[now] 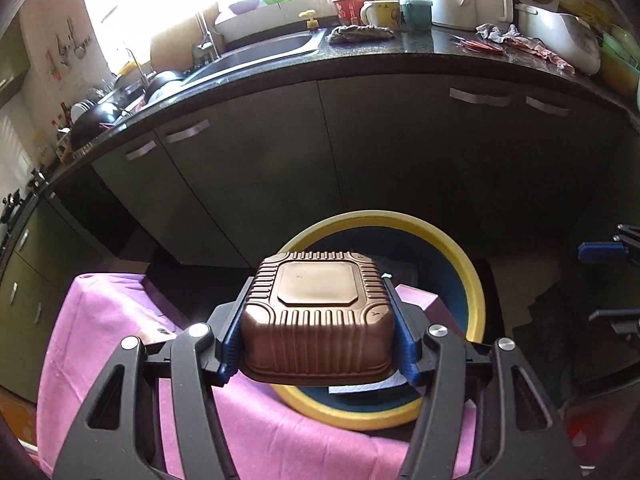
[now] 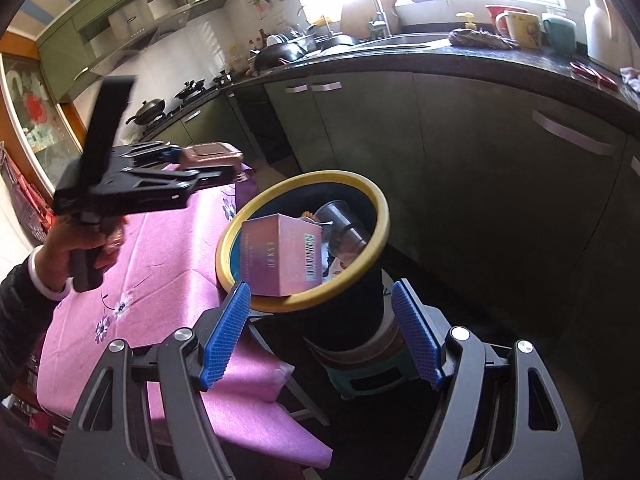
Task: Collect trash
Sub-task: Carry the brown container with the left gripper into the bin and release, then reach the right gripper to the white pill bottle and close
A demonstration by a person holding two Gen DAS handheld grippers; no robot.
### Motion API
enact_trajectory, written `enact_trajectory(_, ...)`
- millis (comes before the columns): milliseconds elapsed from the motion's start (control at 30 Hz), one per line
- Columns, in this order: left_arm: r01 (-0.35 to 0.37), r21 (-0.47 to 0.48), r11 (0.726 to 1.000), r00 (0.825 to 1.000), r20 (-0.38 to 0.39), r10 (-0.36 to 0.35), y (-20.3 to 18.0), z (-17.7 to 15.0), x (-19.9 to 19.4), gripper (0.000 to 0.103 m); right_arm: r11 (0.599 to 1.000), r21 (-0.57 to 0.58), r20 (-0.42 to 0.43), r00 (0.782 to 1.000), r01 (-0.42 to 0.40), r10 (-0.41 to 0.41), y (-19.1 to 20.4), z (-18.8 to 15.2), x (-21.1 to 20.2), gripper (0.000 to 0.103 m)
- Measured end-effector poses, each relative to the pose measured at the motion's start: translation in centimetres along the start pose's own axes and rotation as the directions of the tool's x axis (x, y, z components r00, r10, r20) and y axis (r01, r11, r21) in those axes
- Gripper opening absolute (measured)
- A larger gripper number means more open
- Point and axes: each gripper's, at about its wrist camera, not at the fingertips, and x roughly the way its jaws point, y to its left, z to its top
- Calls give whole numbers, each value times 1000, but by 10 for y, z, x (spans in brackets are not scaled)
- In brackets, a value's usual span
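My left gripper [image 1: 318,320] is shut on a brown ribbed plastic food container [image 1: 316,300], held bottom up between the blue pads. It hangs just above the near rim of a yellow-rimmed trash bin [image 1: 476,280]. In the right wrist view the same container [image 2: 212,158] sits in the left gripper [image 2: 192,166], over the table to the left of the bin [image 2: 376,196]. The bin holds a pink box [image 2: 280,260] and a clear plastic cup [image 2: 344,228]. My right gripper [image 2: 322,332] stands open in front of the bin, with nothing held.
A pink flowered tablecloth [image 2: 160,260] covers the table left of the bin. The bin stands on a green stool [image 2: 372,380]. Dark cabinets [image 1: 360,140] run behind, under a counter with crumpled wrappers [image 1: 516,40], mugs and a sink. A person's hand [image 2: 88,248] holds the left gripper's handle.
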Motion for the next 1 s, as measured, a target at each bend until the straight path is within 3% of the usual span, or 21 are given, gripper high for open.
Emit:
enact_trajectory(100,32,-30,999,998,-46,-33,1,9,24,59,1000,18,-8,1000,-3,3,-8,-4,0,74)
enact_trajectory(200,47,-70,996,996,-74,-52,5,8,37,70,1000,29,-17,1000,-11,12,-11,-6,4,74)
enact_trajectory(267,48,-93,994,996,-69,-55,8,6,37,71,999,31,-20,999,-29,29,-9,-6,7,74)
enact_trajectory(500,6,-119,993,1000,27,-3,22,-22,-16,75,992,-67,-56,993,-106,103,39,-1,34,74)
enact_trajectory(600,-26,-178,984,994,96,43,38,-52,-55,81,987,-122,-76,993,-103,94,60,3,54,74)
enact_trajectory(700,-73,-232,970,983,145,109,53,-91,-92,84,985,-168,-85,996,-29,15,72,8,74,74)
enact_trajectory(800,-139,-278,950,969,161,189,70,-138,-124,86,985,-152,-117,991,-76,59,82,14,85,73)
enact_trajectory(1000,-260,-375,890,929,155,336,114,-214,-178,88,957,-257,-130,986,-135,104,141,27,96,73)
